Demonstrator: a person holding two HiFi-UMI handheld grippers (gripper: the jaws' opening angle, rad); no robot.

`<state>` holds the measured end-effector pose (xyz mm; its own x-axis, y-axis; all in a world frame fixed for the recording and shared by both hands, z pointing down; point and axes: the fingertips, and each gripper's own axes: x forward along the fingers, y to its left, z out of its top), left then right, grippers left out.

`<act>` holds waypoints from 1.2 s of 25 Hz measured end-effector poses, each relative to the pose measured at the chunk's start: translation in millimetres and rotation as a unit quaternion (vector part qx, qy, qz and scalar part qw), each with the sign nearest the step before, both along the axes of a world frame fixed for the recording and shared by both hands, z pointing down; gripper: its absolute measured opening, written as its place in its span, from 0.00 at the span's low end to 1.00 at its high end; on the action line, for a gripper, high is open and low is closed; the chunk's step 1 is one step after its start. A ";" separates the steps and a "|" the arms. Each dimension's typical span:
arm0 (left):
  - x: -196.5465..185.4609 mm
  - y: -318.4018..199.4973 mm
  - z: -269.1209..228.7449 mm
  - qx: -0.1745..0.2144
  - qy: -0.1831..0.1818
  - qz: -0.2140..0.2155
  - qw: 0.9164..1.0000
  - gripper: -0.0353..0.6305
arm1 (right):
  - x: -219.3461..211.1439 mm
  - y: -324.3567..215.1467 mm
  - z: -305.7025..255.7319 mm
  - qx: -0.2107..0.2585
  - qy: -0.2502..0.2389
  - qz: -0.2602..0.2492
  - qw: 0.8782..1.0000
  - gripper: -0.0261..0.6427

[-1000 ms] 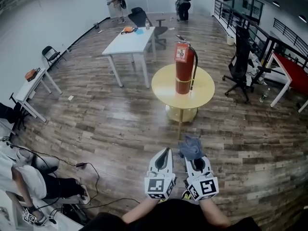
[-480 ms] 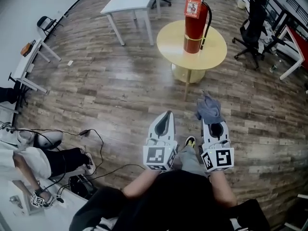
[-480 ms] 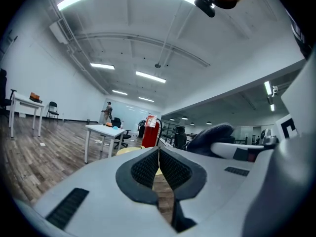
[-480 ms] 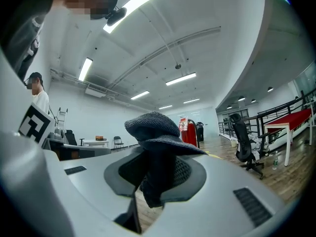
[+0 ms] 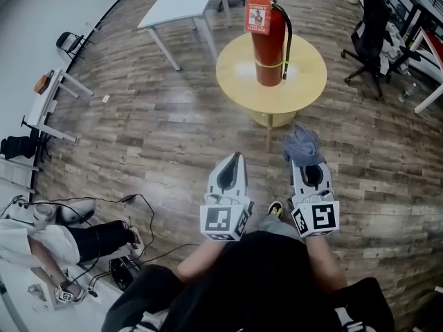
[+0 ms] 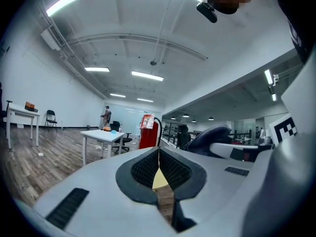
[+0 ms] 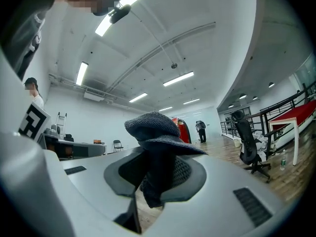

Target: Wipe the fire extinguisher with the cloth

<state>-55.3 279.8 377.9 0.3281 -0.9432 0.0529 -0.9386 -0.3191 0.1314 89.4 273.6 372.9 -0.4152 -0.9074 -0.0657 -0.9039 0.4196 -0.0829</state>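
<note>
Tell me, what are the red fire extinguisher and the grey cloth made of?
The fire extinguisher looks like metal with glossy red paint: its smooth round body catches the light. The cloth looks like soft, matte knitted or woven fabric: it bunches in folds and shows a fine ribbed texture.

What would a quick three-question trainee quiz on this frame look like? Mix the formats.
1. True or false: the fire extinguisher stands upright on the round yellow table.
2. Fill in: the left gripper has its jaws ____, with nothing between them.
3. Which gripper grips the grey cloth? A) left B) right C) neither

Key: 1 true; 2 shut; 3 B, the right gripper.
</note>
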 end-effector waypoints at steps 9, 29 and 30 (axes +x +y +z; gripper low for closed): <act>22.5 -66.8 2.3 -0.012 -0.016 -0.008 1.000 0.09 | 30.5 -69.1 5.8 -0.009 0.001 0.003 1.000 0.17; -7.3 -297.2 12.3 -0.012 0.010 0.039 0.999 0.09 | -8.4 -283.1 5.9 -0.016 0.008 0.028 0.999 0.17; -8.3 -304.8 12.4 -0.012 0.012 0.043 0.999 0.09 | -10.3 -289.9 4.7 -0.016 0.007 0.030 0.999 0.17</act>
